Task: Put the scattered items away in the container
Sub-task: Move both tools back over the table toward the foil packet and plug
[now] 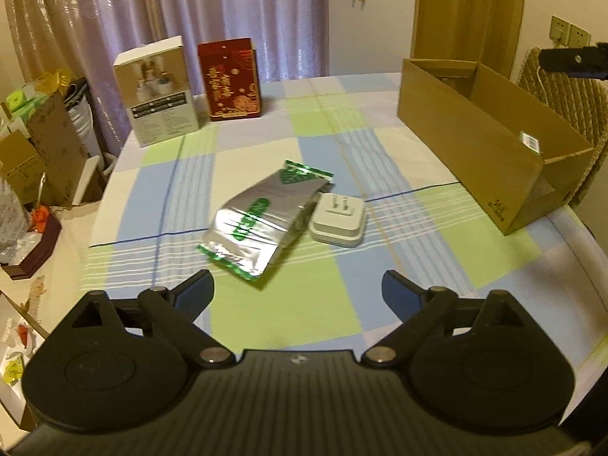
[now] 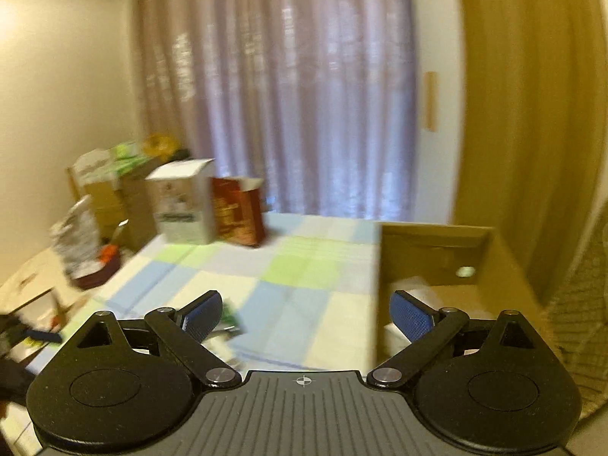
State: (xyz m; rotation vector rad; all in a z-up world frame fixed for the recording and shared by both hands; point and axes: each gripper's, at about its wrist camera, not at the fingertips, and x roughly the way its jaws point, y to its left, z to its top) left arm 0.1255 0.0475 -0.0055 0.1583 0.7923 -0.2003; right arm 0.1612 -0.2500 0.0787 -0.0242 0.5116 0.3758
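A silver foil pouch (image 1: 262,220) with green print lies in the middle of the checked tablecloth (image 1: 288,129). Touching its right side is a white plug adapter (image 1: 338,220), prongs up. My left gripper (image 1: 298,290) hovers just short of them, open and empty. An open brown cardboard box (image 1: 490,159) stands at the right. In the blurred right wrist view my right gripper (image 2: 306,313) is open and empty, over the left wall of the same box (image 2: 429,243). Something white (image 2: 421,292) lies inside the box. A green edge of the pouch (image 2: 230,319) shows behind the left finger.
A white carton (image 1: 159,91) and a red carton (image 1: 230,78) stand upright at the table's far left. Cluttered boxes and bags (image 1: 41,152) fill a lower surface to the left. A woven chair back (image 1: 562,91) rises behind the brown box. Curtains hang beyond the table.
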